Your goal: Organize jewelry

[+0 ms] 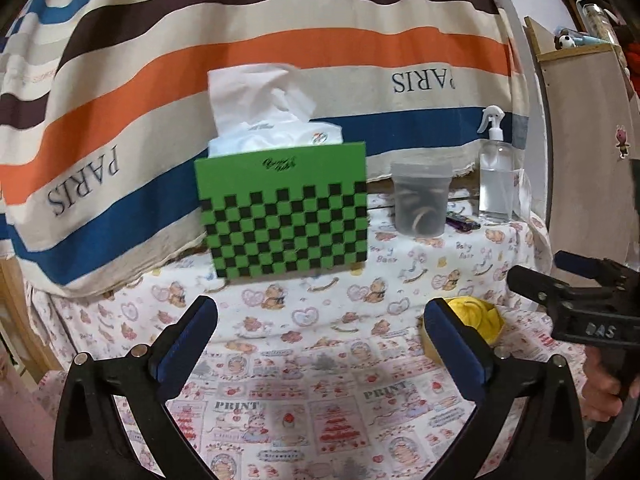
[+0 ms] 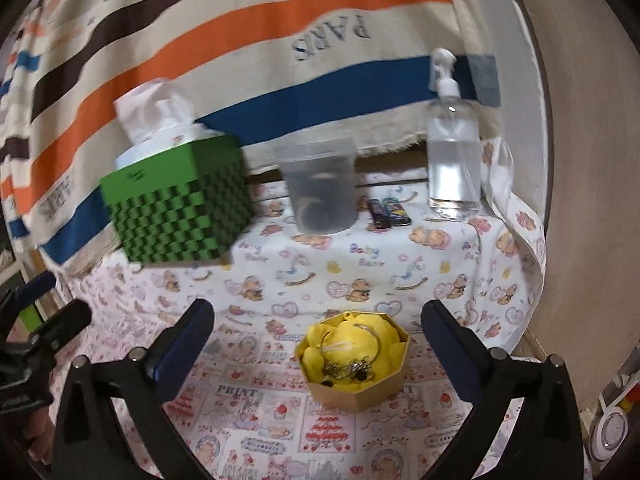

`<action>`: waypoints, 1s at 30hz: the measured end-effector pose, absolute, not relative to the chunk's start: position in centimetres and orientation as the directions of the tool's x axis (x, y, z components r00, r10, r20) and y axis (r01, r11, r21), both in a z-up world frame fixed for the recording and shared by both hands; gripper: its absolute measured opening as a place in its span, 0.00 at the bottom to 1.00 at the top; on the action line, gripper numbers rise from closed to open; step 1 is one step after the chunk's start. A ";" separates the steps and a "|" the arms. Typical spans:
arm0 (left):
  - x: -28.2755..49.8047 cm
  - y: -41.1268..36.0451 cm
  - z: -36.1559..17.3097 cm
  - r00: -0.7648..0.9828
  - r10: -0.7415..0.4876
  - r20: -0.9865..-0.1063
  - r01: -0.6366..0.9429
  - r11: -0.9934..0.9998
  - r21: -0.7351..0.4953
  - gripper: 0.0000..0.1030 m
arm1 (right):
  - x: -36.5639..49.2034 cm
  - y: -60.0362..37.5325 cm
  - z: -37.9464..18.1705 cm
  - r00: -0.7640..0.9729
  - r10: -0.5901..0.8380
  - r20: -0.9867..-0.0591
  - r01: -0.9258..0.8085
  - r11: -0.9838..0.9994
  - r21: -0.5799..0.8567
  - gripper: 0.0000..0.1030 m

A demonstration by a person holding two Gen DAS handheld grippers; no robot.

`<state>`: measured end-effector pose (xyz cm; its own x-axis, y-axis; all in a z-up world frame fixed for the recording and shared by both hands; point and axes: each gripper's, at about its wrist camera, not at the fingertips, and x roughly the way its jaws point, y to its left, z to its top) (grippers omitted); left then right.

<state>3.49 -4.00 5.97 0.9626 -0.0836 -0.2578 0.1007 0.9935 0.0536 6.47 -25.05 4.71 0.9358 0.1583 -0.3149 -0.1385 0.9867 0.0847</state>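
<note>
Both claws hang spread wide and empty above the teddy-bear print tablecloth (image 2: 360, 264). The right gripper (image 2: 318, 334) faces the small octagonal cardboard box (image 2: 356, 394), lined with yellow cloth, holding a tangle of metal jewelry (image 2: 352, 370). The left gripper (image 1: 320, 332) points toward the green-and-black checkered tissue box (image 1: 286, 220). Farther back stand a translucent plastic cup (image 2: 320, 188), a clear spray bottle (image 2: 452, 144) and two lighters (image 2: 390, 212).

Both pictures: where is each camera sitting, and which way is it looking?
Left wrist: on the left gripper, facing the tissue box; its own open fingers show, and the right gripper enters at the right edge.
Right wrist: on the right gripper, facing the jewelry box; its open fingers show, left gripper at left.
Shared: tissue box, cup, spray bottle, jewelry box.
</note>
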 end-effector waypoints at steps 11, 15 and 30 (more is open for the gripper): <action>4.7 -2.9 1.4 0.951 -0.067 -0.300 0.086 0.995 0.050 1.00 | 6.0 -24.8 0.5 0.956 0.142 -0.255 -0.117 0.987 0.111 1.00; 5.0 -1.8 0.8 0.934 -0.103 -0.342 0.101 0.995 -0.023 1.00 | 5.9 -24.2 -0.3 0.960 0.125 -0.251 -0.107 0.991 0.082 1.00; 5.5 -0.8 -0.8 0.951 -0.005 -0.309 -0.002 1.000 -0.024 1.00 | 6.0 -22.7 -1.1 0.958 0.092 -0.273 -0.087 0.996 0.031 1.00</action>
<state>5.50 -0.80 -0.80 0.9509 -0.0050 -0.3094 -0.0024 0.9997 -0.0236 6.00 -22.75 -1.14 0.9577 0.0923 -0.2726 -0.0870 0.9957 0.0315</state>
